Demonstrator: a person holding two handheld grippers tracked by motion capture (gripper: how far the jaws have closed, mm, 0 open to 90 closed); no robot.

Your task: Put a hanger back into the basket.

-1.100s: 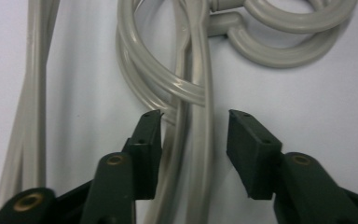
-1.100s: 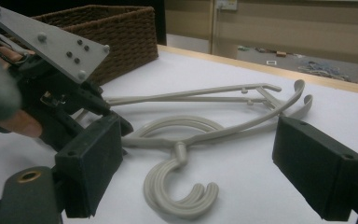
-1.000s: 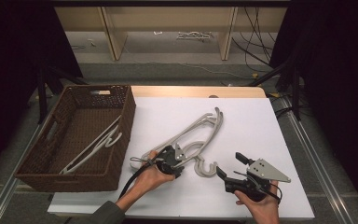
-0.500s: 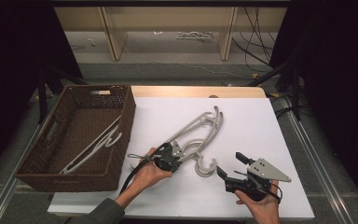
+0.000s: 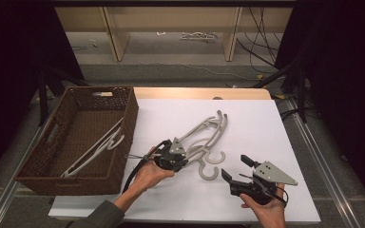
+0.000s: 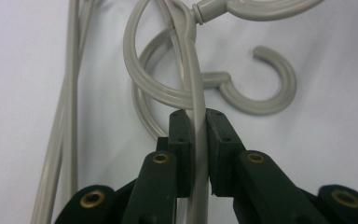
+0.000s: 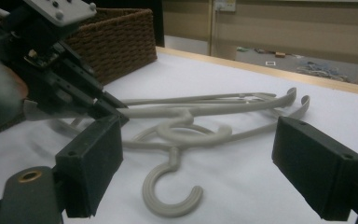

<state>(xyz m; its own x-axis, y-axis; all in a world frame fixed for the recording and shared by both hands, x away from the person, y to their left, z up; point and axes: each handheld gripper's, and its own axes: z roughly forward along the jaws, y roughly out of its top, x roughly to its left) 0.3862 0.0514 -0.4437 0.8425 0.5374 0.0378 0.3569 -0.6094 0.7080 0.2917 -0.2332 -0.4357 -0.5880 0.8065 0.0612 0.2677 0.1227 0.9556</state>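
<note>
Two grey plastic hangers (image 5: 209,126) lie overlapped on the white table (image 5: 266,123), hooks toward me. In the left gripper view my left gripper (image 6: 196,116) is shut on a thin bar of one hanger (image 6: 196,88), just below its looped neck; the other hanger's hook (image 6: 265,95) lies to the right. From above, my left gripper (image 5: 185,159) sits at the hangers' near end. My right gripper (image 5: 235,167) stands open to the right of the hooks, holding nothing. Its view shows the hangers (image 7: 191,112) and my left gripper (image 7: 56,70) beyond wide-open jaws.
A brown wicker basket (image 5: 128,118) stands at the table's left with one pale hanger (image 5: 97,149) lying in it. Wooden shelving and cables stand beyond the far edge. Dark curtains flank both sides.
My left hand and gripper have edged slightly at the hangers' near end. The hangers and the right gripper lie much as before.
</note>
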